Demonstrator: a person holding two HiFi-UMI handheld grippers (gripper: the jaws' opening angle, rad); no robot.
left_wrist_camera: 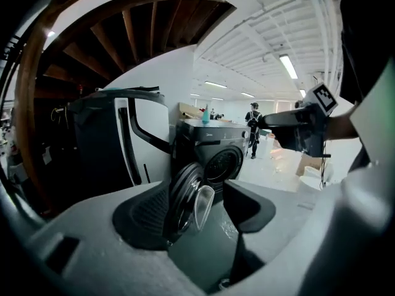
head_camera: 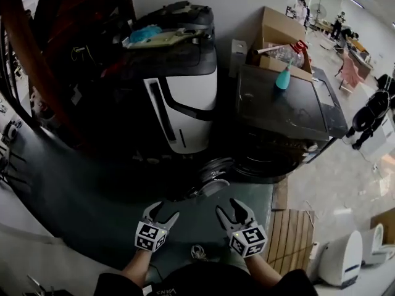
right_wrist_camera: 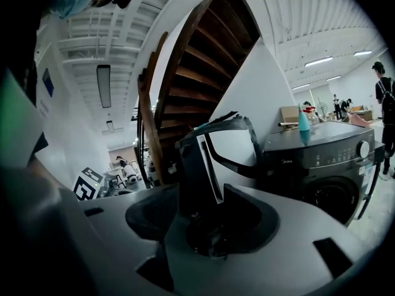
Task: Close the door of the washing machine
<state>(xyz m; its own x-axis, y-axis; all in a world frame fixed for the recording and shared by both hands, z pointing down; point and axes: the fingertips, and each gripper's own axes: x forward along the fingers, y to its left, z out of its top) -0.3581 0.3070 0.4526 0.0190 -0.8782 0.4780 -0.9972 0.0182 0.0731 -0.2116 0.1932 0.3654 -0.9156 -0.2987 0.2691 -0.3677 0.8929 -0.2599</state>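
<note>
The dark washing machine is standing at the right of the head view, beside a white-and-black appliance; its round door is hanging open, swung out to the left above the floor; the left gripper and right gripper are hovering side by side just short of the door, not touching it; both are holding their fingers apart, gripping nothing.

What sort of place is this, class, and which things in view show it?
Probably a big open lab or workshop hall, not a home: a washing machine stands near a wooden staircase, with a cardboard box behind it and strip lights overhead.
</note>
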